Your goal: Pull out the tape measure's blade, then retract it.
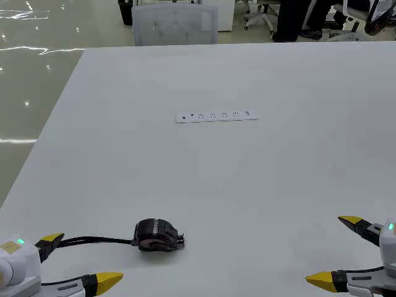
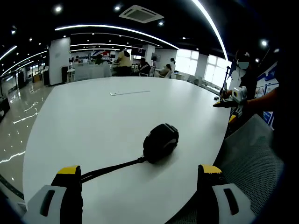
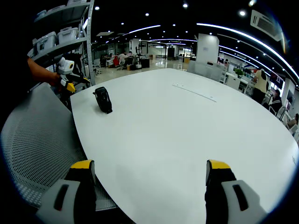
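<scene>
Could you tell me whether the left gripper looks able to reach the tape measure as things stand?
Probably yes: the left gripper is open and points at the tape measure close ahead, with just bare table and its black strap between them.

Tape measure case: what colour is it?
The tape measure is black, clearest in the left gripper view.

We take this for a big open-plan office: a wide white table [image 1: 247,185] with a power strip [image 1: 216,116] at its middle, a mesh chair [image 1: 175,25] at its far edge, glossy floor [image 1: 31,74] to the left, strip lights [image 2: 117,29] and a ceiling vent [image 2: 144,13] overhead, and people [image 2: 124,63] at far desks.
</scene>
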`<control>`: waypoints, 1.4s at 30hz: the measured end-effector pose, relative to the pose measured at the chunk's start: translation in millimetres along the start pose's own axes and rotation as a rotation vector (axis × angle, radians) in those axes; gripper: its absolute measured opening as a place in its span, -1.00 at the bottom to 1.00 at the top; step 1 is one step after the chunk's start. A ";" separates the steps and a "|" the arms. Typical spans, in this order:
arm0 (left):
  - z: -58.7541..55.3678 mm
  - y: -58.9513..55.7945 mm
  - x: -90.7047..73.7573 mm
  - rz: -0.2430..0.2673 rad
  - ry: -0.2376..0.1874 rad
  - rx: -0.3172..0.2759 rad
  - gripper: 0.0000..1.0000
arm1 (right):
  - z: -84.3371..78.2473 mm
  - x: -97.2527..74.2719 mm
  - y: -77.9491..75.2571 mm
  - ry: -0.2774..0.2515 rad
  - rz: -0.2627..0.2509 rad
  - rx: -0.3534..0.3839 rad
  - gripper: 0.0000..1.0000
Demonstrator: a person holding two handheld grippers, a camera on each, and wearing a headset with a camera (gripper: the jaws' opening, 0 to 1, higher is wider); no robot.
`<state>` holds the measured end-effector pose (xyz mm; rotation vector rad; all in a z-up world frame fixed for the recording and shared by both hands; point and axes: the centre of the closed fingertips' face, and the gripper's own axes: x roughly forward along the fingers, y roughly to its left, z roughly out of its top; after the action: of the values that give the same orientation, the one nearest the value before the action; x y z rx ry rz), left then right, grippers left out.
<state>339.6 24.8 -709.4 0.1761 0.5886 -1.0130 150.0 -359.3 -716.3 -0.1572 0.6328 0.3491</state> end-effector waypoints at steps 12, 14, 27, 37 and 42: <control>7.6 -2.7 -1.0 -0.012 -0.004 0.019 1.00 | -4.9 -0.2 -8.3 0.006 -0.002 0.006 1.00; 10.0 -0.3 -1.1 -0.018 -0.010 0.011 1.00 | -3.5 -0.3 -6.9 0.005 0.005 0.003 1.00; 1.2 -3.0 -5.6 -0.017 0.021 0.017 1.00 | -0.7 2.9 -5.7 0.005 0.015 -0.009 1.00; -1.9 -0.9 -1.7 -0.027 0.037 0.026 1.00 | -3.7 0.3 -6.3 0.011 -0.005 0.003 1.00; -2.6 1.5 2.8 -0.031 0.054 0.041 1.00 | -7.0 -1.2 -5.0 0.021 -0.010 0.006 1.00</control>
<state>340.9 24.6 -713.2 0.2319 0.6210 -1.0534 147.1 -366.0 -721.0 -0.1585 0.6534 0.3368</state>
